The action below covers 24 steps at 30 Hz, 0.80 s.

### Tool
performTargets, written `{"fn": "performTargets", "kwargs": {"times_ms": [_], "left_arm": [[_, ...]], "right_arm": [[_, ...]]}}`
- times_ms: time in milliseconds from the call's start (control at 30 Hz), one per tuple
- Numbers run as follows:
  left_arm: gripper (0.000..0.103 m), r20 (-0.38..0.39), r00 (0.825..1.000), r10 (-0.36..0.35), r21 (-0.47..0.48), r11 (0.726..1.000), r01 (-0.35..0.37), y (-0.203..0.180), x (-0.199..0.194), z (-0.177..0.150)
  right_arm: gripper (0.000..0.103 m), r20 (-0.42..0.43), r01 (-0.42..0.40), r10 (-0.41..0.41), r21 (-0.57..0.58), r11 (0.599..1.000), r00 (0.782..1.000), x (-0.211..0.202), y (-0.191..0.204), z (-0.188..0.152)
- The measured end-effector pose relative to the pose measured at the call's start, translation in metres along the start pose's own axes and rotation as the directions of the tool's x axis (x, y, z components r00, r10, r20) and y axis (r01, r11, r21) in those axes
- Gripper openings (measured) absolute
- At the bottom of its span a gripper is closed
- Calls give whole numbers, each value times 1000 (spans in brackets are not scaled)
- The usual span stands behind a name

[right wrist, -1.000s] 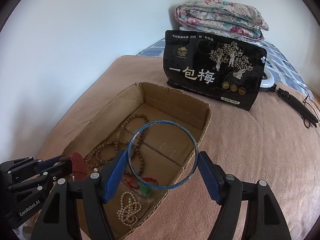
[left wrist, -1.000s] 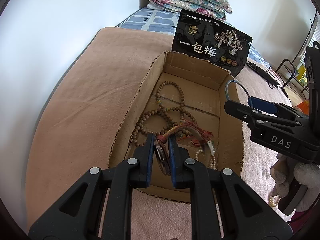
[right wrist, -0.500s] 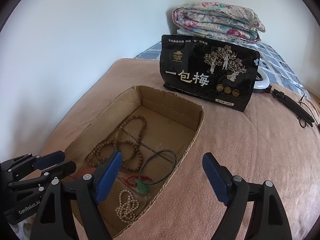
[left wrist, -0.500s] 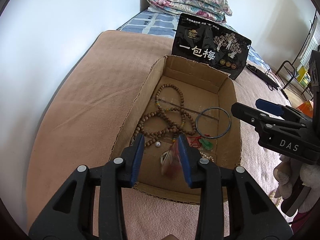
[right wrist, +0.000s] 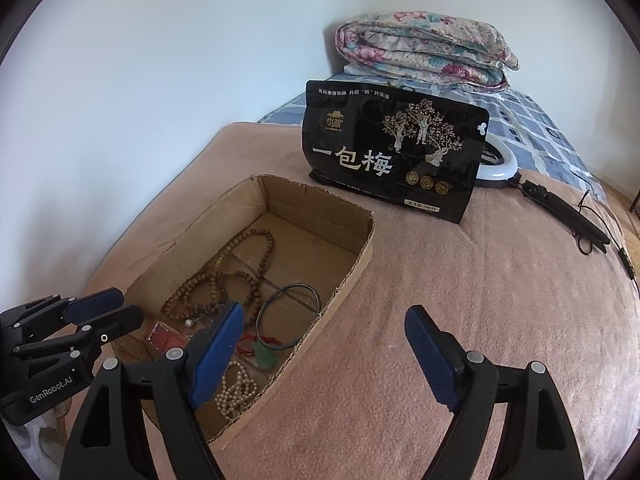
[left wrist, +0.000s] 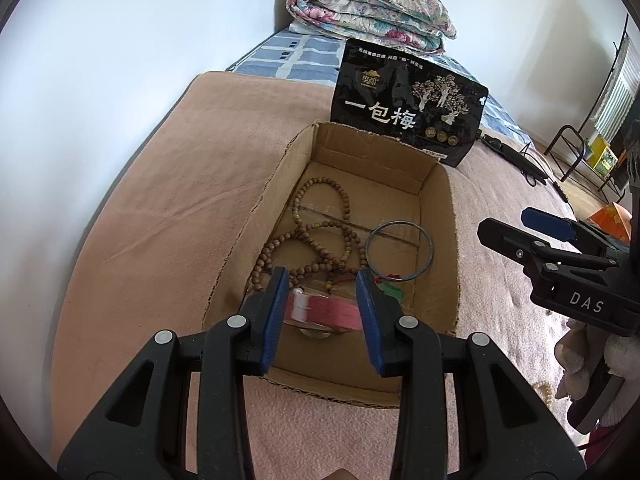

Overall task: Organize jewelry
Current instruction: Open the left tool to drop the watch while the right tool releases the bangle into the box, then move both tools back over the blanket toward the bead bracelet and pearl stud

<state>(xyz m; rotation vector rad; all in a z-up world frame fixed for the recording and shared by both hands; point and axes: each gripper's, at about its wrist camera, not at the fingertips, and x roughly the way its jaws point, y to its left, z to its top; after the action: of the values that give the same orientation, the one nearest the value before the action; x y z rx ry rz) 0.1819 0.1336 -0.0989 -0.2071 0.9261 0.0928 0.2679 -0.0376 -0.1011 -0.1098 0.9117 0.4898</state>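
Both grippers hang over a cardboard box (right wrist: 352, 248) on a pink blanket (right wrist: 460, 320). Left gripper (left wrist: 323, 312) sits above the box's near wall with its jaws parted; a red tassel (left wrist: 332, 310) lies in the box below the gap, and neither pad presses on it. Right gripper (right wrist: 324, 354) has its jaws spread wide with nothing between them (1 finger over the box's near corner, the other over bare blanket).

Inside the box, a long strand of wooden beads (right wrist: 224, 280) loops along the wall side, a thin blue bangle (right wrist: 289, 316) lies flat against the opposite wall, a green pendant (right wrist: 264, 356) on red cord rests just nearer, and pale pearl beads (right wrist: 236, 390) fill the near corner. The far half of the box floor is bare. Its cut rim is ragged and low.

Right of the box, the blanket is open and flat. A black snack bag (right wrist: 394, 152) stands behind the box, close to its far wall. A folded floral quilt (right wrist: 424, 50) is stacked in the corner, and white walls meet there.
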Motion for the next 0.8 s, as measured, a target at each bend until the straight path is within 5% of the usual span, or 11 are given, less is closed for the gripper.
{"fn": "performTargets", "kwargs": {"times_ms": [400,800], "left_arm": [[35,62,998,-28,66,998,24,-32,-27,-4],[40,74,993,-92,160,984,79,-77,-47,-21]], "right_arm": [[84,29,32,-32,3,999,999,-35,-24,-9],[96,63,82,-84,30,996,995,-90,-66,-37]]}}
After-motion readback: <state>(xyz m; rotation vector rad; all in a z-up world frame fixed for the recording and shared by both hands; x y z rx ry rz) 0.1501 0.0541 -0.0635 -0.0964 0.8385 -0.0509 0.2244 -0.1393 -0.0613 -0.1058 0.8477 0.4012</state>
